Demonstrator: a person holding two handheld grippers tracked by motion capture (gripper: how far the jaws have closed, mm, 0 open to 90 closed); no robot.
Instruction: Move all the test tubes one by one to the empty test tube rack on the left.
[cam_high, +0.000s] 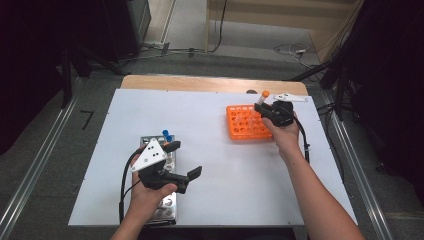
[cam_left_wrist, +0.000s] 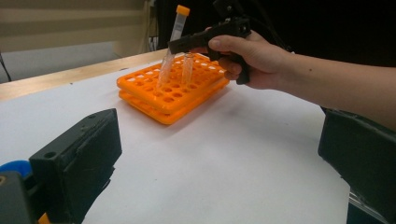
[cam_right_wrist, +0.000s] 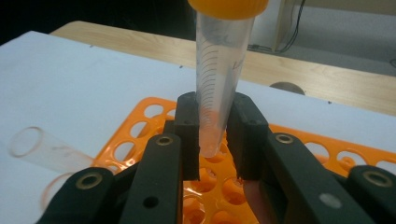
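Observation:
An orange tube rack (cam_high: 241, 125) lies at the back right of the white sheet. My right gripper (cam_high: 263, 107) is over its right edge, shut on a clear tube with an orange cap (cam_high: 262, 97). In the right gripper view the pads (cam_right_wrist: 187, 135) clamp the tube (cam_right_wrist: 218, 70) low on its tapered end. The tube (cam_left_wrist: 173, 39) leans, its tip just over the rack's holes (cam_left_wrist: 163, 95). An uncapped clear tube (cam_left_wrist: 187, 67) stands in the rack beside it. My left gripper (cam_high: 184, 160) stands open near the front left, nothing between its jaws.
A grey metal rack (cam_high: 168, 207) lies under the left hand, with blue-capped tubes (cam_high: 166, 134) at its far end. A bare wooden strip (cam_high: 200, 83) runs along the table's back edge. A small white plate (cam_high: 290, 97) sits behind the orange rack.

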